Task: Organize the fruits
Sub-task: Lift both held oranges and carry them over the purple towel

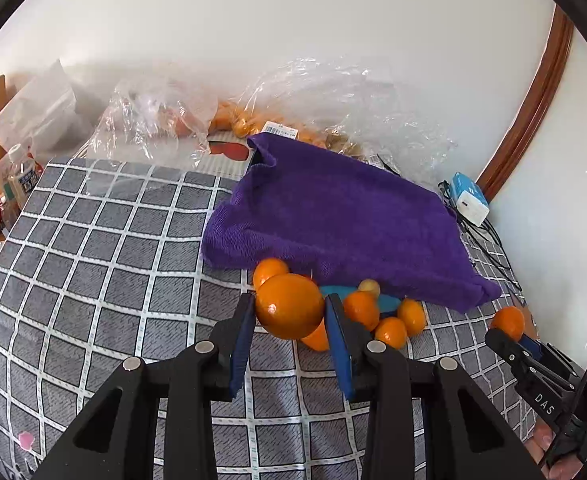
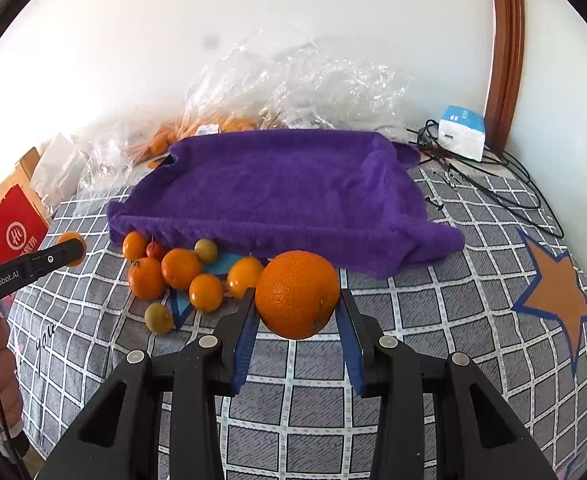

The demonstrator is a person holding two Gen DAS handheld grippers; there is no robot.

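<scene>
My left gripper is shut on a smooth small orange, held above the checked cloth. My right gripper is shut on a large rough orange; both show at the right edge of the left wrist view. A purple towel covers a tray behind them. A pile of loose small oranges and small yellow-green fruits lies at the towel's front left edge, also in the left wrist view. The left gripper with its orange shows at the left of the right wrist view.
Clear plastic bags with more oranges lie behind the towel against the wall. A white-blue box and black cables sit at the back right. A red box and bottles stand at the left. The grey checked cloth covers the surface.
</scene>
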